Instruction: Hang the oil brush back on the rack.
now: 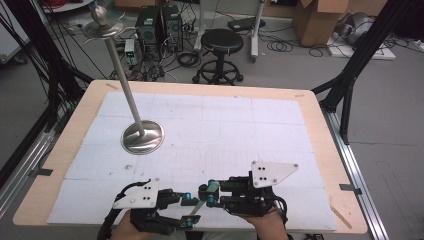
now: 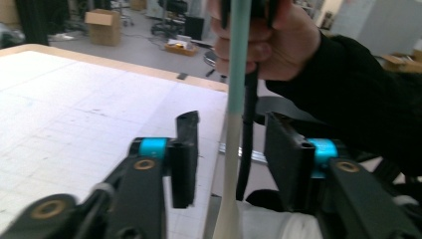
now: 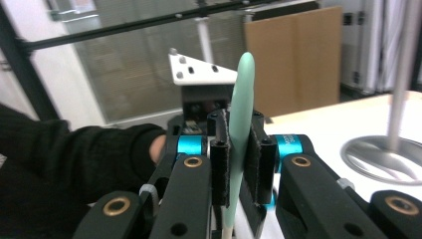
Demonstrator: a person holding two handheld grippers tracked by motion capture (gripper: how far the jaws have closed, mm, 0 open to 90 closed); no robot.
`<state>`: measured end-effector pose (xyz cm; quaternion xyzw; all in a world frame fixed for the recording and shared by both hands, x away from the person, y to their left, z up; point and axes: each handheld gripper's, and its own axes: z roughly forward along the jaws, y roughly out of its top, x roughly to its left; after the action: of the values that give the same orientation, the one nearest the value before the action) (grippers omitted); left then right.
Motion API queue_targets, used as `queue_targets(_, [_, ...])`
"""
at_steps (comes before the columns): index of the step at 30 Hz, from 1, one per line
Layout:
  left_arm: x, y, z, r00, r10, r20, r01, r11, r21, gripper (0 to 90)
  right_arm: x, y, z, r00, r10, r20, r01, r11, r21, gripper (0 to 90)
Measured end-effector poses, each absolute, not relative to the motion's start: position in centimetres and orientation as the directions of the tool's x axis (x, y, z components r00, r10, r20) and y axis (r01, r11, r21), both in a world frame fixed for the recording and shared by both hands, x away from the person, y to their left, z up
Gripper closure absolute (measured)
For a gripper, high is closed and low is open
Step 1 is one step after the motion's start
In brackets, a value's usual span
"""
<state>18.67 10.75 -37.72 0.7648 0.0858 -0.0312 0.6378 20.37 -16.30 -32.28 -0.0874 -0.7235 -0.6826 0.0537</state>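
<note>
R tongs [image 3: 238, 164] clamped on green-white spatula [image 3: 240, 114], lower centre of high view | L tongs [image 2: 231, 154] wide, handle between pads, seemingly untouched | I'd keep R firm, pull L clear straight back | stand [image 1: 142, 136] upper left

No legible text, label, brand or number is found – nothing readable on the white gridded table mat [image 1: 200, 130] or brown cardboard boxes [image 1: 320, 20].
</note>
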Motion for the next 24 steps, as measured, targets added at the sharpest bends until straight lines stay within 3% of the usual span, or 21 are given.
queue_targets(8, [18.5,10.5,-37.9,0.987,0.040,-0.156,0.160,-0.195,0.968,72.8,20.9,-15.4,-32.4,-0.980,-0.051,0.194,0.189,0.086,0.978,82.6])
queue_targets(20, [18.4,10.9,-37.8,0.988,0.069,-0.139,0.149,-0.190,0.970,84.2,21.4,-14.9,-32.0,-0.977,-0.099,0.189,0.180,0.096,0.979,82.1])
queue_targets(21, [18.4,10.9,-37.7,0.987,0.086,-0.132,0.146,-0.186,0.972,84.3,21.3,-14.8,-32.0,-0.978,-0.086,0.190,0.182,0.090,0.979,80.3])
queue_targets(23, [18.4,11.1,-37.7,0.985,0.122,-0.122,0.143,-0.184,0.972,84.3,21.2,-14.8,-32.0,-0.978,-0.017,0.207,0.206,0.061,0.977,54.4])
queue_targets(24, [18.5,11.2,-37.6,0.981,0.153,-0.116,0.143,-0.178,0.974,84.3,21.1,-14.8,-31.9,-0.977,0.016,0.211,0.212,0.055,0.976,48.6])
